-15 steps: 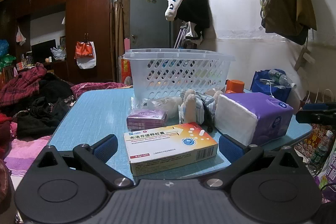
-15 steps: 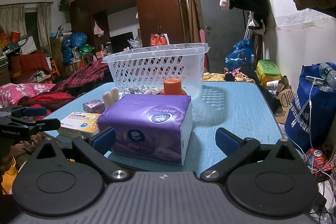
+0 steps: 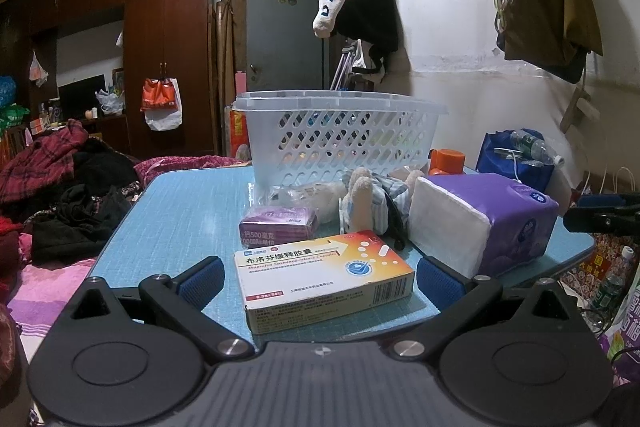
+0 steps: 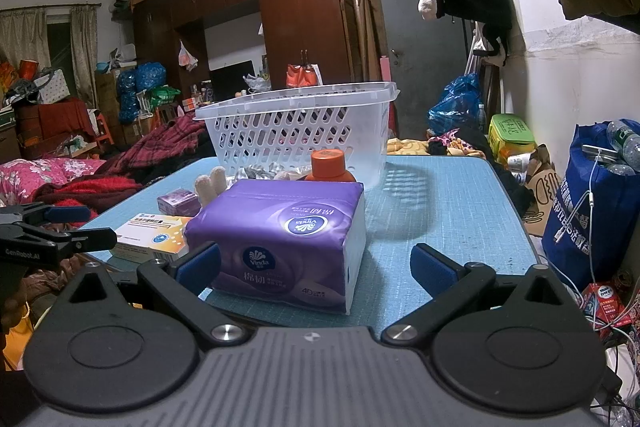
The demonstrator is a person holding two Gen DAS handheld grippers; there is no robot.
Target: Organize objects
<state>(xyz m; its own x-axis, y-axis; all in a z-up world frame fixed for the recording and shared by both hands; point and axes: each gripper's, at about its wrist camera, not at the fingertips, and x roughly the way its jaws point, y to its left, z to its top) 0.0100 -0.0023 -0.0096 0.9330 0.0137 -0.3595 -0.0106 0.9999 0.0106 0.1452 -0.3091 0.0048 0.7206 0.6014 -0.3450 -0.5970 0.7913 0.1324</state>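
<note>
A white lattice basket (image 3: 340,135) (image 4: 296,131) stands at the far side of the blue table (image 3: 188,211) (image 4: 440,203). In front of it lie a white and orange medicine box (image 3: 324,277) (image 4: 152,233), a small purple box (image 3: 278,227) (image 4: 178,201), a purple tissue pack (image 3: 480,223) (image 4: 284,239), a plush toy (image 3: 368,199) and an orange-capped bottle (image 4: 329,165). My left gripper (image 3: 318,281) is open with the medicine box between its fingers. My right gripper (image 4: 316,263) is open around the near end of the tissue pack.
A bed with heaped clothes (image 3: 60,195) lies left of the table. A blue bag with bottles (image 4: 600,195) stands right of it, by the white wall. A dark wardrobe (image 4: 296,11) and a grey door (image 3: 284,35) are behind.
Both grippers have shifted only slightly. The objects on the table have not moved.
</note>
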